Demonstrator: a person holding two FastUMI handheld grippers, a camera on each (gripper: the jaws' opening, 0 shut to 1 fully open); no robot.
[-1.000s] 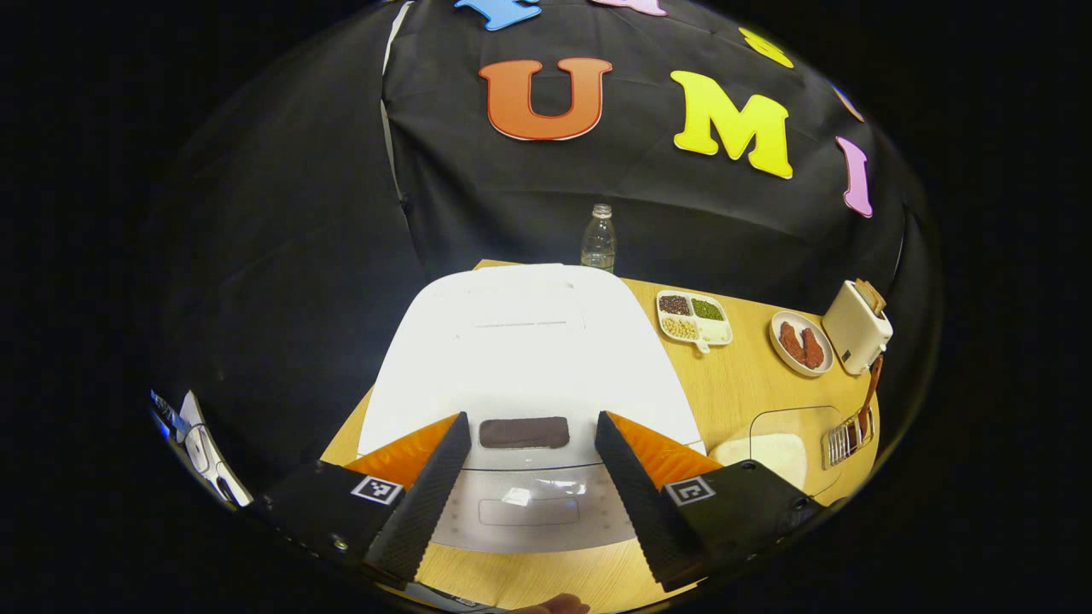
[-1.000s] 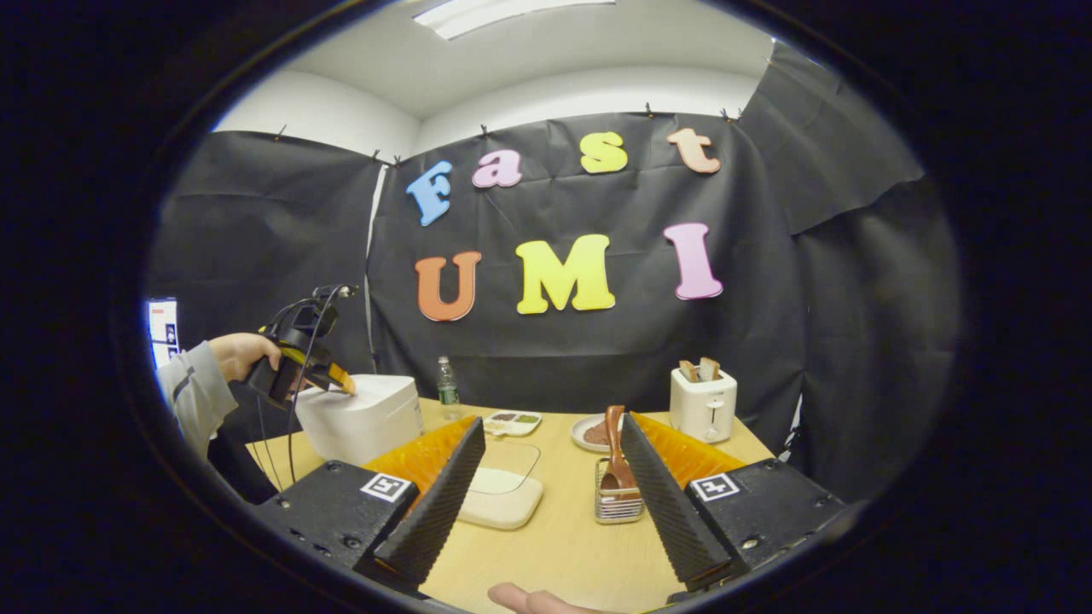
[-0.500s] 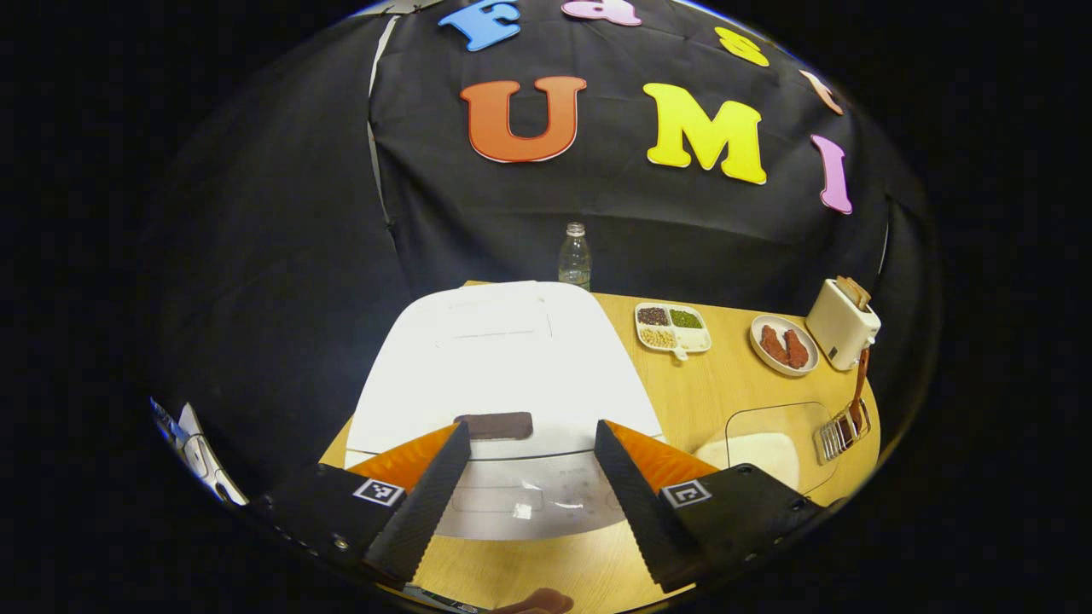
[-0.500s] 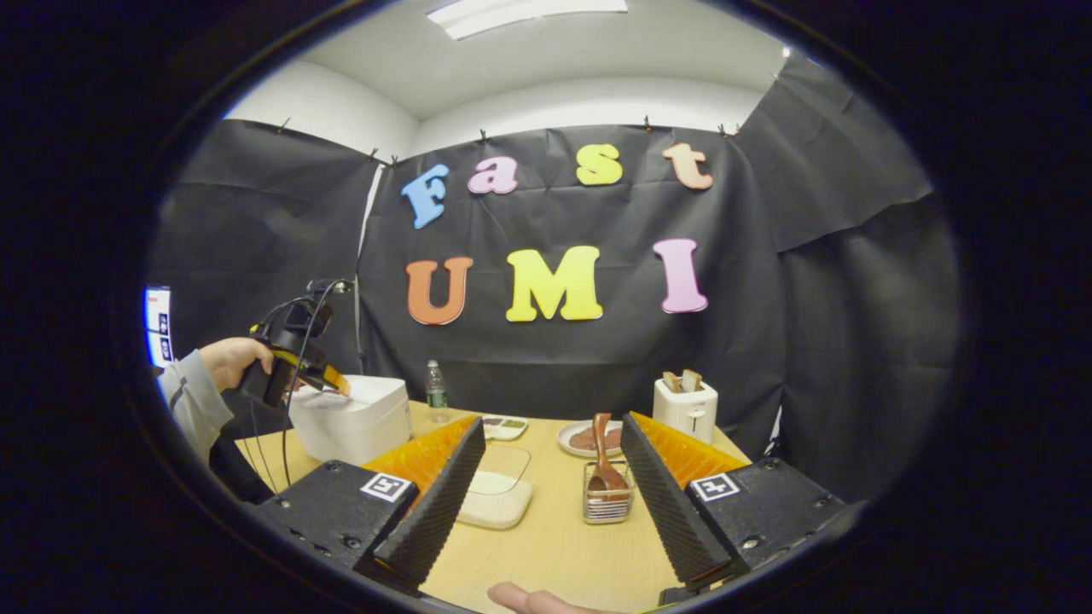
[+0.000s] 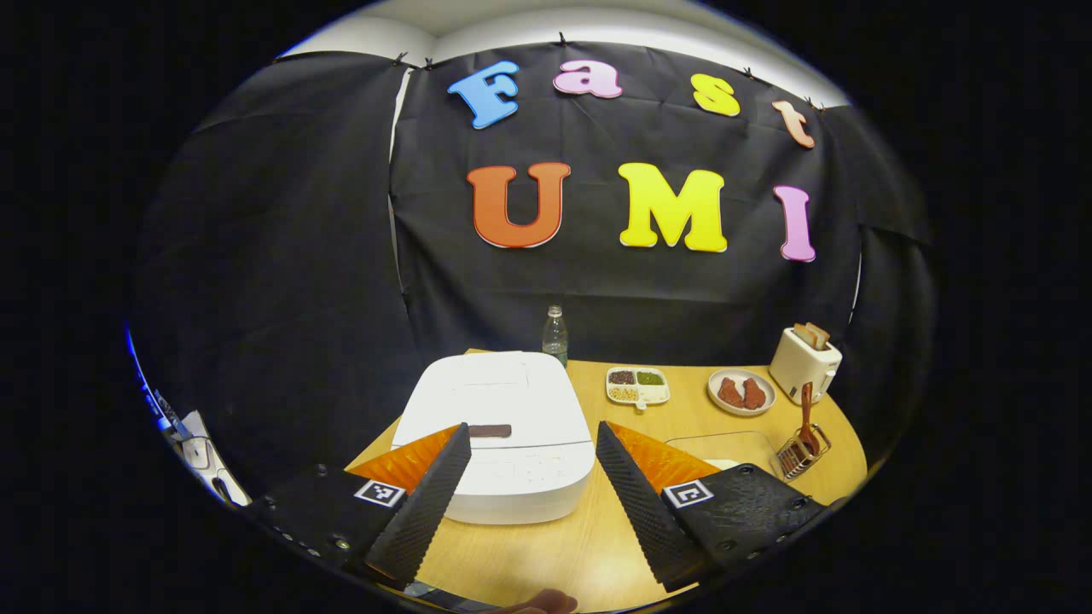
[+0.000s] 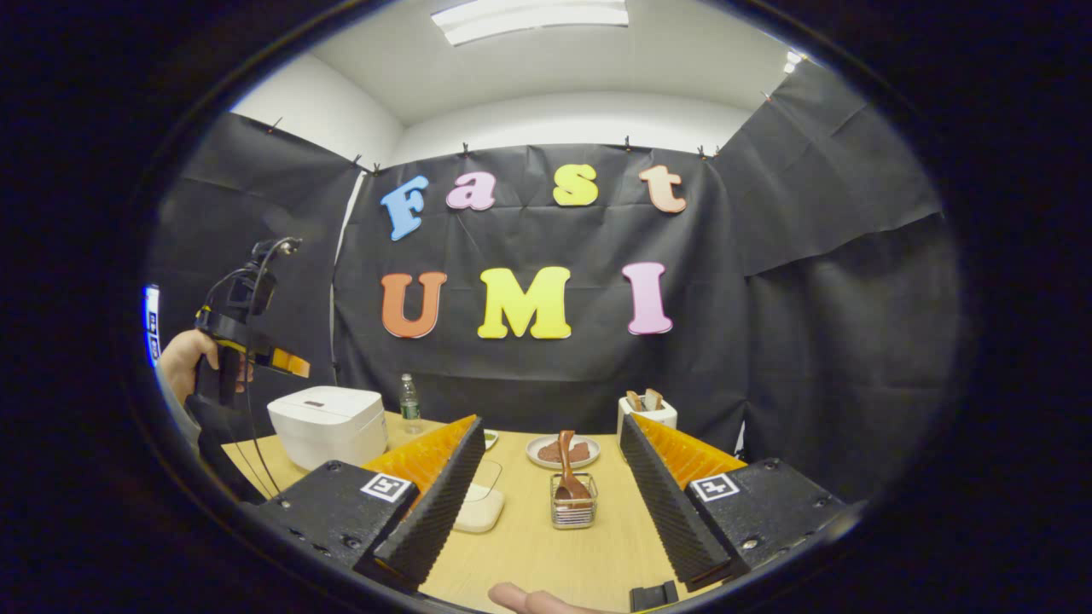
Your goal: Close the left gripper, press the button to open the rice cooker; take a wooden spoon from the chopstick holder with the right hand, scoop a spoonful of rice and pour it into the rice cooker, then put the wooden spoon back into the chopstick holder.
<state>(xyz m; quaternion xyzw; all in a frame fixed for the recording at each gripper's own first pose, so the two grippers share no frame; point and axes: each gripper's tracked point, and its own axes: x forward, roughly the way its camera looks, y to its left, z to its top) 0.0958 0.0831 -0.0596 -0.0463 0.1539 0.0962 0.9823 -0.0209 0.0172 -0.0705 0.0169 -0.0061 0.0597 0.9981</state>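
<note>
Both grippers are held spread, nothing between the fingers. Just ahead of the left gripper (image 5: 531, 477) the shut rice cooker (image 5: 503, 426) is seen. Ahead of the right gripper (image 6: 550, 490), the wooden spoon (image 6: 566, 467) is stood in the chopstick holder (image 6: 572, 512).

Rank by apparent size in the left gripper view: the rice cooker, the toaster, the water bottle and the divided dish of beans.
1. rice cooker, clearly largest, though nearest the camera.
2. toaster.
3-4. divided dish of beans and water bottle: too alike to rank.
</note>
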